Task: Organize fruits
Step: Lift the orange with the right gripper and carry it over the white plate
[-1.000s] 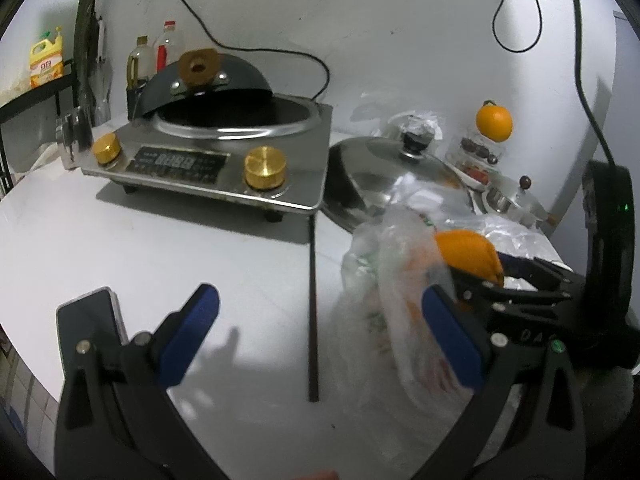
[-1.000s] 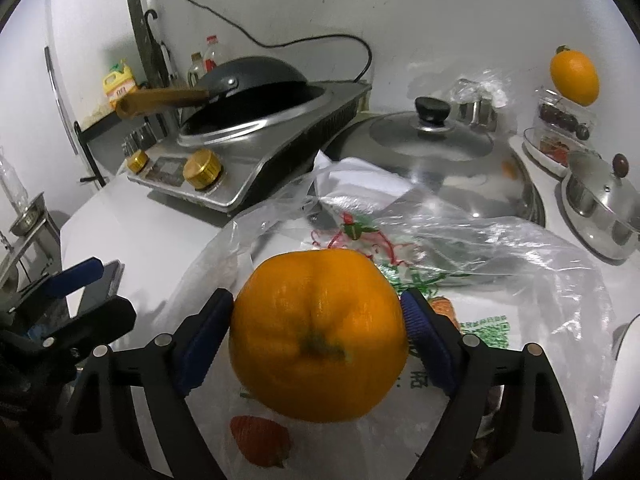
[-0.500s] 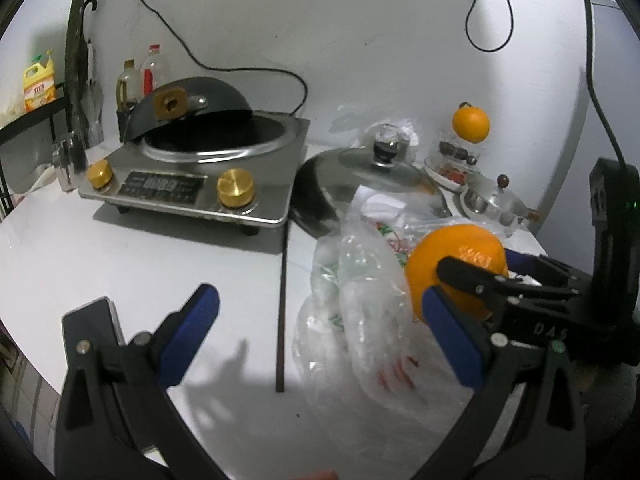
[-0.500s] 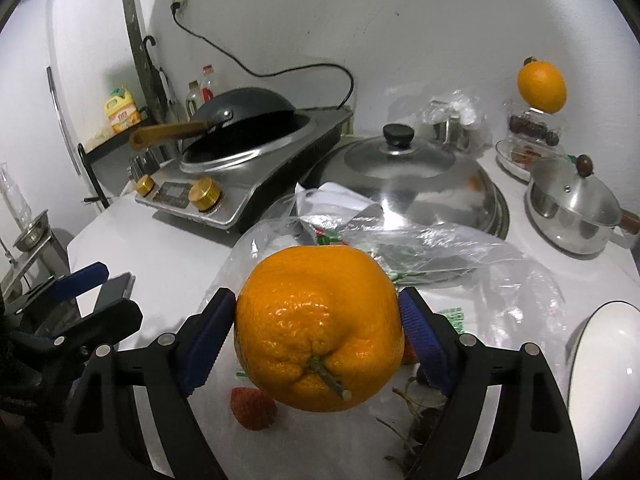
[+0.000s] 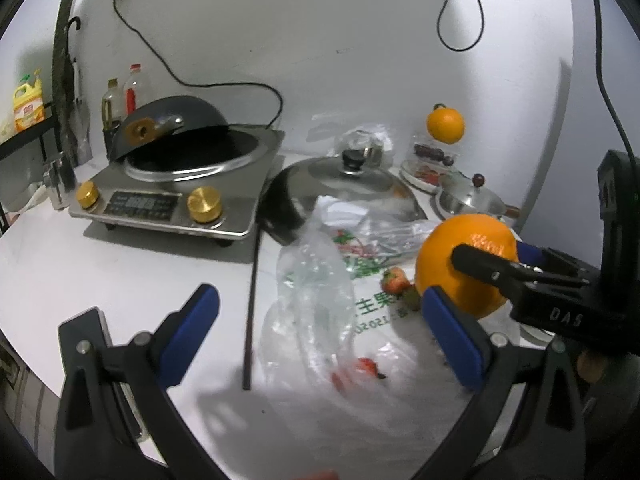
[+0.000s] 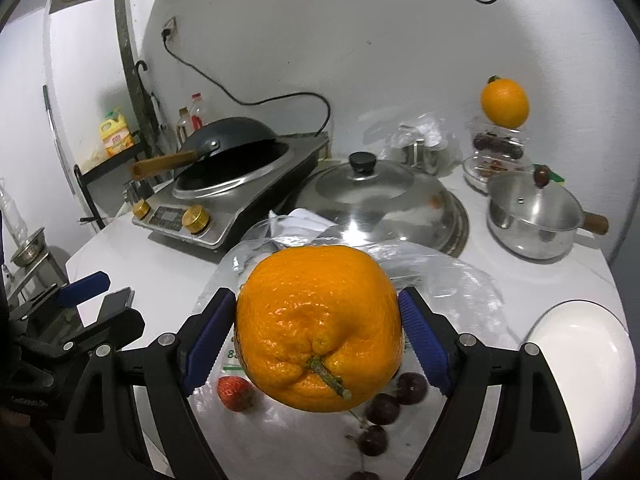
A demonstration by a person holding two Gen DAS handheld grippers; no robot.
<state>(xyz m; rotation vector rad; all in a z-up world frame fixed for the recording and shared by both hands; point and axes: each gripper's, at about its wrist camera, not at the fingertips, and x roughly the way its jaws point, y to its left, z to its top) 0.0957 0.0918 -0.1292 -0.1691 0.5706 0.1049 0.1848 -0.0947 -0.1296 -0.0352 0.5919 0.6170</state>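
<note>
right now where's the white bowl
In the right wrist view, the white bowl sits at the table's right edge, right of the held orange, below the small pot.

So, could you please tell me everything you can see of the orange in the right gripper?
The orange is large, bright and pebbly-skinned, somewhat squarish, with a short green stem stub pointing toward the camera. The right gripper clamps it between blue pads on both sides, lifted above the clear plastic bag. Nothing else touches it.

Induction cooker (image 5: 176, 196) with black wok (image 6: 228, 140) at the worktop's (image 5: 80, 264) back left corner; steel lid (image 6: 380, 196) beside it; small pot (image 6: 532, 216) toward back right edge.
</note>
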